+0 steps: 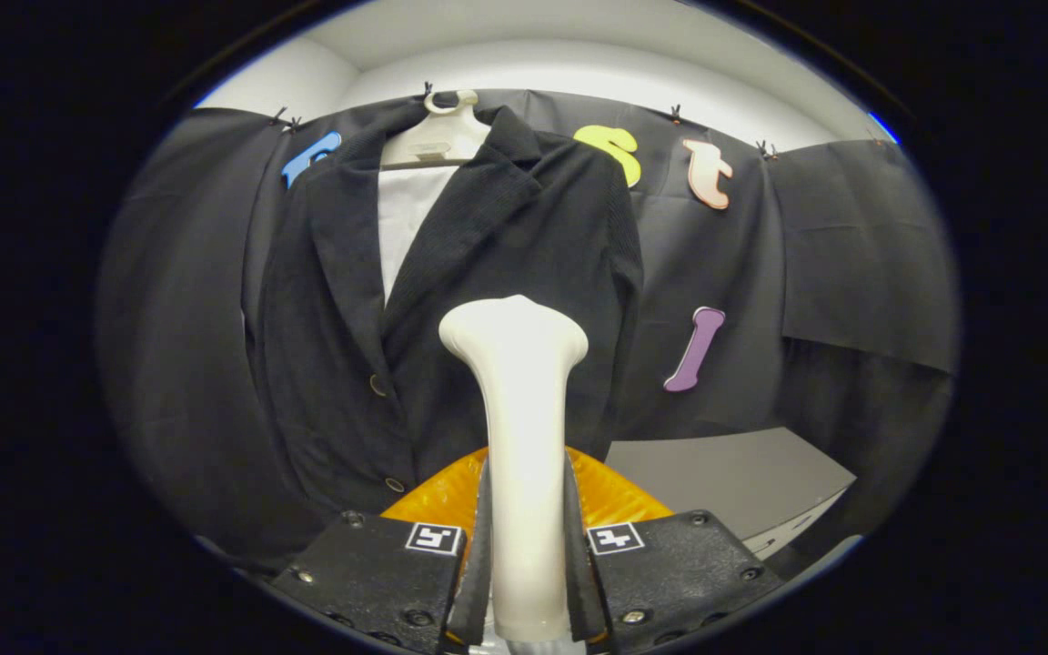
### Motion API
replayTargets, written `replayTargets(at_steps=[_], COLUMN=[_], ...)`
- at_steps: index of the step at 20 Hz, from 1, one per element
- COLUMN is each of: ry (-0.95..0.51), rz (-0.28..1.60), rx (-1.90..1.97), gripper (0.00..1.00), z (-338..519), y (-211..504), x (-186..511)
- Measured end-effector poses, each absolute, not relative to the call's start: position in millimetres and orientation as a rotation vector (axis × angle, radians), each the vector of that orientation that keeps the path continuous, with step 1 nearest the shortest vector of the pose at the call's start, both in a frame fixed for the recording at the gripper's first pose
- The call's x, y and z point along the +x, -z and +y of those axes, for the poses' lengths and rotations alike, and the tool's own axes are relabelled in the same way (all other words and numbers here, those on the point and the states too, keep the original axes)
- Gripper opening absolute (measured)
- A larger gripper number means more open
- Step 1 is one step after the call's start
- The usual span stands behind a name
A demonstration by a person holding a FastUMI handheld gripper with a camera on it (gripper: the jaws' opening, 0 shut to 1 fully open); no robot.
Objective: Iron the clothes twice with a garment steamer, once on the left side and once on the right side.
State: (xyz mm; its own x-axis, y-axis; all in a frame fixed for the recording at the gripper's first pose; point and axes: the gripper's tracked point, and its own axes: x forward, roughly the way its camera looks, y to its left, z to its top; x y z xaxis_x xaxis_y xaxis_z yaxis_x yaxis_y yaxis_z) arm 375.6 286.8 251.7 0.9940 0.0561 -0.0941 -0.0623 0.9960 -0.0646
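A rigid, smooth white garment steamer [520, 428] is clamped at its neck by the gripper [524, 582], facing a soft, limp dark jacket [451, 300].

The garment steamer [517, 428] looks like smooth plastic with a soft sheen. The jacket [451, 318] is dark matt cloth with a fine ribbed weave, hung on a smooth pale plastic hanger [438, 136]. The gripper [524, 564] fingers pinch the steamer's handle
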Motion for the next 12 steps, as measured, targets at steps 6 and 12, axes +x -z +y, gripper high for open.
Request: replayTargets(at_steps=[6,12], ry=[-0.056,-0.056], rz=[0.125,0.155], rx=[-0.083,-0.096], gripper=[0.37,0.37], z=[287.5,285.3], y=[-222.2,-194.3], x=[374.7,370.3])
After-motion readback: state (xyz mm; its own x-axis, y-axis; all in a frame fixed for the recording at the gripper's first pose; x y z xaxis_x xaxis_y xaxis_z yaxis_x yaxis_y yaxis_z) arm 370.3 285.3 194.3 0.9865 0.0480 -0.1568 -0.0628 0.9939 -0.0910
